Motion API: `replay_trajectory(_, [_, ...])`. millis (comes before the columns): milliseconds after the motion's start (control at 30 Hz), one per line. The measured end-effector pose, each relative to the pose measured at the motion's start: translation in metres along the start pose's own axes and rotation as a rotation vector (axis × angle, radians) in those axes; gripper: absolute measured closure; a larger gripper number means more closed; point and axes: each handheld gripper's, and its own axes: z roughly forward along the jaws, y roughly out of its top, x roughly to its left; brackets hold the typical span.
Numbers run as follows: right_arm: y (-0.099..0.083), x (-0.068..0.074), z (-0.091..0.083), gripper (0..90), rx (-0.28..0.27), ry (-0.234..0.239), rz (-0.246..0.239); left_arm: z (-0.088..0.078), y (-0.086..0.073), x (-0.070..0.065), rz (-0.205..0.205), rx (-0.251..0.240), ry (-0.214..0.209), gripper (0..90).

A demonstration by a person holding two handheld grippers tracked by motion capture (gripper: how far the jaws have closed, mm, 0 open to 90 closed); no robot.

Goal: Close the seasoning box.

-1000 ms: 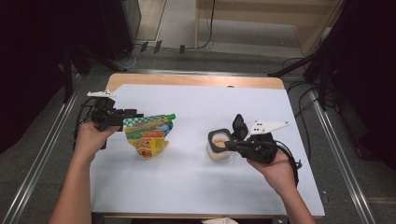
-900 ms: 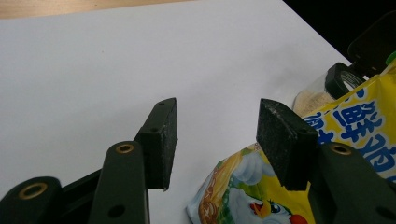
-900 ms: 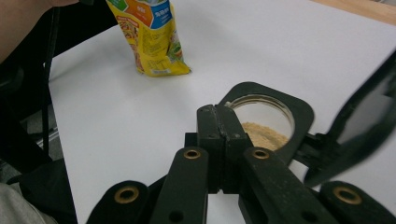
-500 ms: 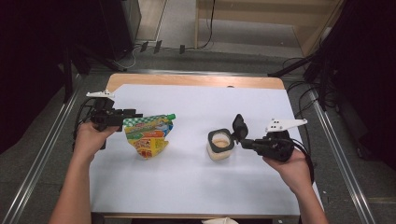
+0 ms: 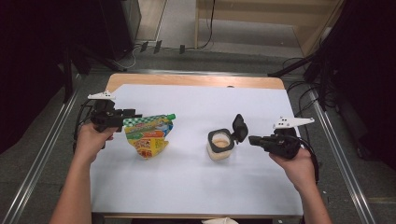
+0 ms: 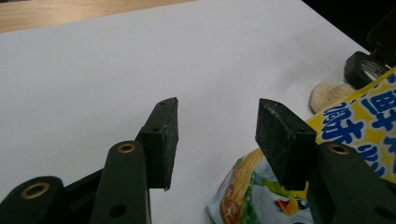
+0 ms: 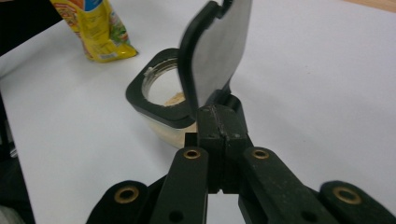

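A lab: paper-covered table on metal rails, loose floor cables.

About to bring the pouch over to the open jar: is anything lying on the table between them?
Nothing visible does. The white table cover between the pouch and the jar is bare. The jar's lid is flipped up on the far side from the pouch. The right tongs sit beyond that, away from the path.

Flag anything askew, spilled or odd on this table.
Nothing is spilled. The jar stands upright with its black flip lid open, powder inside. The colourful pouch lies on the white sheet beside the left gripper, apparently intact. Nothing else stands out.
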Motion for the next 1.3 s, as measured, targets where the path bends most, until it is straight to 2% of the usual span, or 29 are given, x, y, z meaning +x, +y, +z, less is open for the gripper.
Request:
replay_trajectory(67, [-0.001, -0.003, 0.002, 90.0, -0.004, -0.012, 0.012, 0.000, 0.000, 0.001, -0.005, -0.007, 0.001, 50.0])
replay_trajectory(167, [0.000, -0.005, 0.004, 90.0, -0.020, -0.026, 0.026, 0.000, -0.001, 0.002, 0.011, -0.004, 0.023, 51.3])
replay_trajectory(300, [0.002, -0.006, 0.008, 90.0, -0.036, -0.028, 0.034, -0.001, -0.002, 0.004, 0.011, -0.007, 0.033, 51.9])
replay_trajectory(600, [0.006, 0.002, 0.019, 90.0, -0.033, -0.026, 0.012, -0.001, -0.004, 0.004, -0.006, -0.002, 0.037, 46.7])
replay_trajectory(767, [0.006, 0.002, 0.020, 90.0, -0.042, -0.027, 0.021, -0.002, -0.004, 0.006, -0.041, -0.001, 0.019, 40.9])
replay_trajectory(1067, [0.006, 0.005, 0.021, 90.0, -0.048, -0.024, 0.024, -0.001, -0.006, 0.006, -0.013, 0.014, 0.060, 42.0])
replay_trajectory(1200, [0.007, 0.008, 0.022, 90.0, -0.050, -0.017, 0.022, -0.002, -0.006, 0.007, -0.005, 0.011, 0.038, 39.5])
replay_trajectory(1267, [0.007, 0.009, 0.023, 90.0, -0.050, -0.010, 0.016, -0.003, -0.006, 0.008, -0.004, -0.002, -0.024, 31.2])
replay_trajectory(1300, [0.007, 0.010, 0.024, 90.0, -0.048, -0.008, 0.017, -0.004, -0.006, 0.008, -0.002, -0.007, -0.027, 29.1])
